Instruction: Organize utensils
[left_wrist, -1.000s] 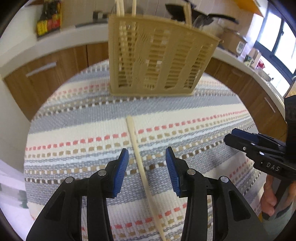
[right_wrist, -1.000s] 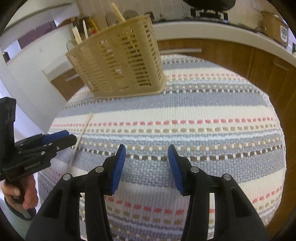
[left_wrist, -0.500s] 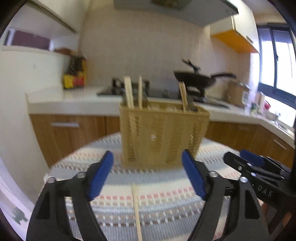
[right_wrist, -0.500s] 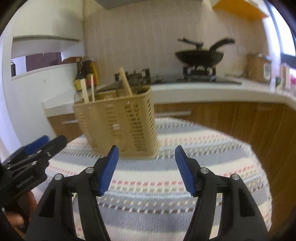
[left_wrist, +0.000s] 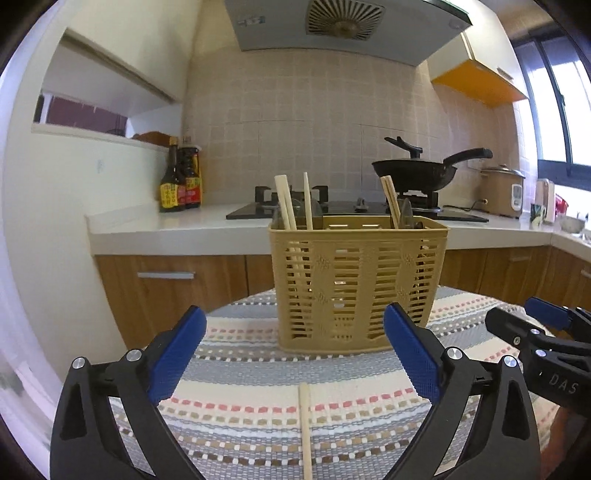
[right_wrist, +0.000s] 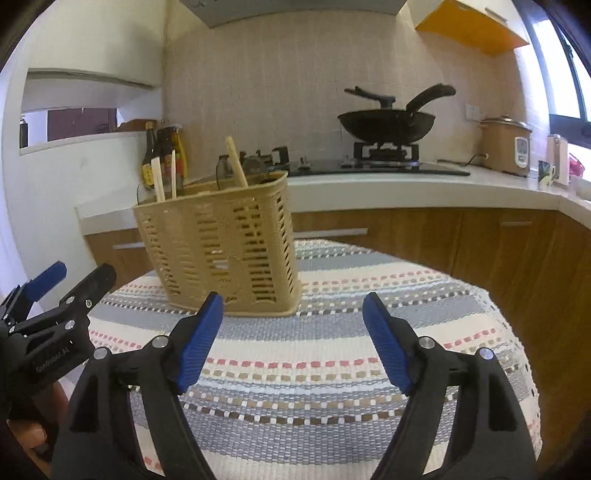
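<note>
A tan slotted utensil basket (left_wrist: 356, 280) stands upright on a striped cloth, with several chopsticks (left_wrist: 286, 203) and dark utensils standing in it. It also shows in the right wrist view (right_wrist: 225, 251). One loose chopstick (left_wrist: 305, 428) lies on the cloth in front of the basket, between my left gripper's fingers. My left gripper (left_wrist: 295, 354) is wide open and empty, level with the table. My right gripper (right_wrist: 293, 341) is wide open and empty, to the right of the basket.
The table has a striped woven cloth (right_wrist: 369, 354) with its edge at right. Behind are a white counter (left_wrist: 177, 229), wooden cabinets, sauce bottles (left_wrist: 180, 181), a black wok (left_wrist: 415, 173) on a stove, and a rice cooker (right_wrist: 506, 146).
Both grippers tilted up from looking down at the cloth to looking level at the kitchen. Both opened wider. The chopstick stays on the cloth.
</note>
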